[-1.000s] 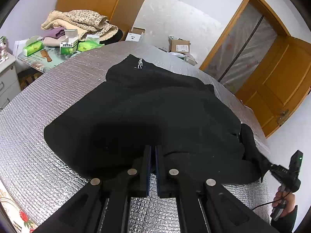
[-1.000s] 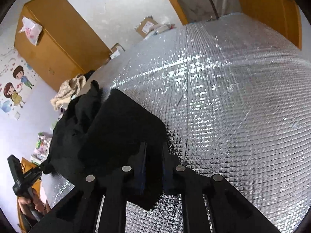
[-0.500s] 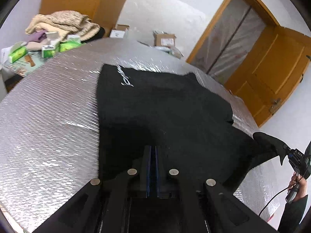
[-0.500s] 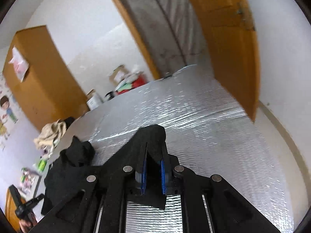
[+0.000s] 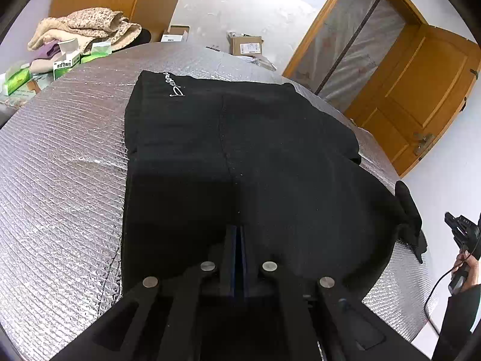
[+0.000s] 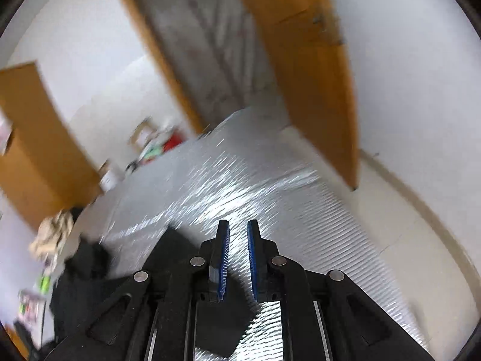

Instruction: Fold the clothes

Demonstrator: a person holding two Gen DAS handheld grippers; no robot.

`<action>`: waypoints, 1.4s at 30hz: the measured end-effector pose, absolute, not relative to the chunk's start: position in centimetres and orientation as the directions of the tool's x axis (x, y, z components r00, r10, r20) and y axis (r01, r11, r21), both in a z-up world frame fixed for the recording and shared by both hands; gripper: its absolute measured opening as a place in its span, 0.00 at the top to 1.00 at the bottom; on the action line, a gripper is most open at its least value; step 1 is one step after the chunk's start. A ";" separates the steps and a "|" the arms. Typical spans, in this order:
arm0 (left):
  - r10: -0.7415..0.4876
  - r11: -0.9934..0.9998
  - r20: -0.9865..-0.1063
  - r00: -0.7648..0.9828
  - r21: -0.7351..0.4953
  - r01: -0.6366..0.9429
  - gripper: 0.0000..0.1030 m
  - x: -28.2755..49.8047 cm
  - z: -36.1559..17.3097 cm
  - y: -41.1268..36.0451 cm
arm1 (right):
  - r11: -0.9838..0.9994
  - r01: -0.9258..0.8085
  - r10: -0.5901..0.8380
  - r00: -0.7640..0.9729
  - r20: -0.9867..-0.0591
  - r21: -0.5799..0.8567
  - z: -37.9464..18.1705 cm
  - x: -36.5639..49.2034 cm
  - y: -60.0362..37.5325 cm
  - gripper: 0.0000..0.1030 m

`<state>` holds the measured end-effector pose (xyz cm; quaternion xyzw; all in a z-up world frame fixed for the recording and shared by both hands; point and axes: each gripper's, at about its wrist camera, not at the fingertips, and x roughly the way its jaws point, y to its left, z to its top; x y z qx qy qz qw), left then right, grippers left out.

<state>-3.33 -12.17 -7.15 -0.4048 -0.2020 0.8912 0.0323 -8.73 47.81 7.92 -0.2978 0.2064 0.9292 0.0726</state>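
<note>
A black garment [image 5: 270,150] with white lettering lies spread flat on the silver foil table [image 5: 60,180]. My left gripper [image 5: 236,228] is shut on the garment's near edge, and cloth lies around its fingers. A loose corner of the garment [image 5: 405,207] sticks up at the table's right edge. My right gripper [image 6: 238,225] is open over the bare foil [image 6: 270,195], with nothing between its blue pads. The black garment [image 6: 87,285] lies below and to its left. In the left wrist view a hand [image 5: 466,267] holds that gripper clear of the cloth.
A pile of beige clothes [image 5: 87,27] and green tissue boxes [image 5: 64,64] sit beyond the table's far left. Cardboard boxes [image 5: 246,45] stand on the floor behind. A wooden door [image 5: 421,90] and a plastic-covered doorway are at the right.
The garment has been drawn out flatter and squarer. My right gripper has let go of the cloth corner it held and swung up and away from it. The left gripper stays shut.
</note>
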 end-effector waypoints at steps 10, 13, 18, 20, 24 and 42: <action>0.146 -0.911 -0.665 -0.733 -0.379 0.162 0.97 0.6 -5.4 -14.3 | -0.964 0.126 -0.247 -0.745 -0.619 0.233 3.5 -7.7 36.6 0.60; 0.074 -0.903 -0.646 -0.760 -0.367 0.224 0.97 3.1 -4.6 -16.1 | -0.938 0.249 -0.348 -0.690 -0.635 0.243 1.7 -7.8 32.3 0.59; 0.053 -0.870 -0.659 -0.750 -0.400 0.289 0.88 5.2 -4.8 -17.9 | -0.902 0.342 -0.430 -0.650 -0.627 0.263 1.0 -8.5 28.4 0.59; 0.106 -0.845 -0.660 -0.744 -0.454 0.282 0.84 5.7 -5.3 -18.1 | -0.892 0.357 -0.450 -0.643 -0.620 0.277 1.2 -8.7 27.6 0.59; 0.162 -0.818 -0.665 -0.729 -0.504 0.277 0.75 6.1 -6.1 -17.3 | -0.879 0.377 -0.475 -0.633 -0.611 0.292 1.3 -9.0 26.7 0.58; 0.104 -0.743 -0.693 -0.713 -0.531 0.408 0.93 4.3 -6.8 -19.5 | -0.859 0.405 -0.508 -0.597 -0.622 0.313 0.6 -8.0 25.7 0.54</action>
